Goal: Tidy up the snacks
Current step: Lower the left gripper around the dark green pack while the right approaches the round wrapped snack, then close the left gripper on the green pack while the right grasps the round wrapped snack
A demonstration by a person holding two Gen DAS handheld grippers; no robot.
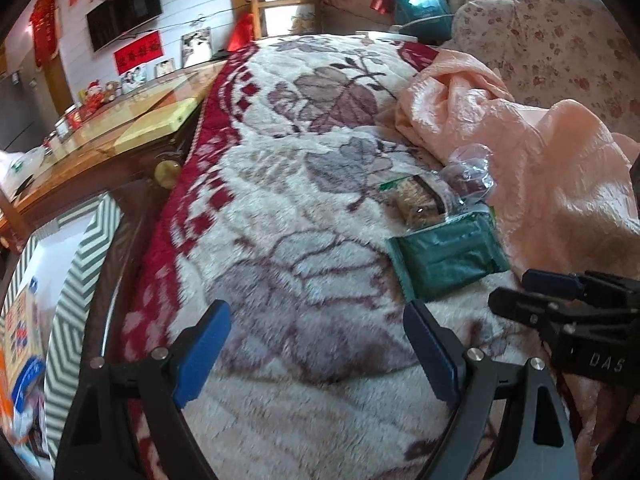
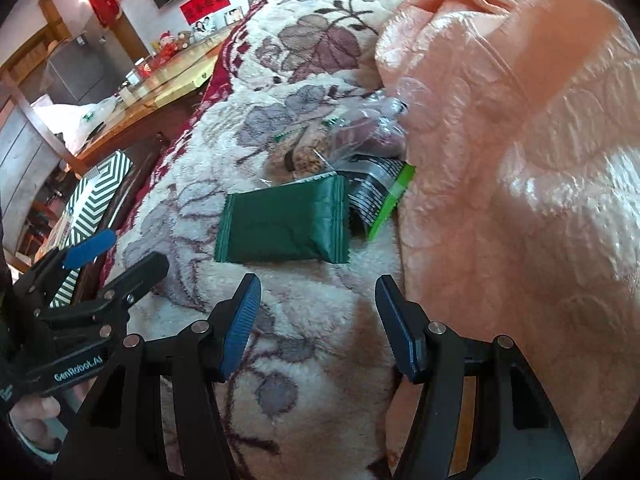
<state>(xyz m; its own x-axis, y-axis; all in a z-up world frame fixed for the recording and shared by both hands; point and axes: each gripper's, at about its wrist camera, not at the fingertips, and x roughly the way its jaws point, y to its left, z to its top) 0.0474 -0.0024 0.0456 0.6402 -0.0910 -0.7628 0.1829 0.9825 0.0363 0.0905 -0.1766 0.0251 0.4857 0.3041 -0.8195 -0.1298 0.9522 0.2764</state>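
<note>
1. The scene is a lived-in room: a bed covered by a fluffy floral blanket with a red patterned border, a wooden table with a glass top beside it, and red decorations and a dark screen on the far wall.

2. A crumpled peach quilt is heaped along the right side of the bed, and the snacks lie bunched against its edge, probably because they were dropped there in a loose pile.

3. Nearest the grippers lies a flat dark green packet, resting on the blanket. Behind it, partly overlapping, are a black-and-green striped packet, a clear wrapper holding something brown and grainy, and a clear bag of dark reddish pieces.

4. The right gripper hovers just in front of the green packet with its blue-padded jaws spread apart and nothing between them. It lines up with the packet, which suggests that this is the first item to be picked.

5. The left gripper is also spread wide and empty, held over bare blanket to the left of the pile, apparently waiting.

6. A green-and-white striped box stands off the bed's left edge, likely the destination for the snacks, though its inside is mostly hidden.
</note>
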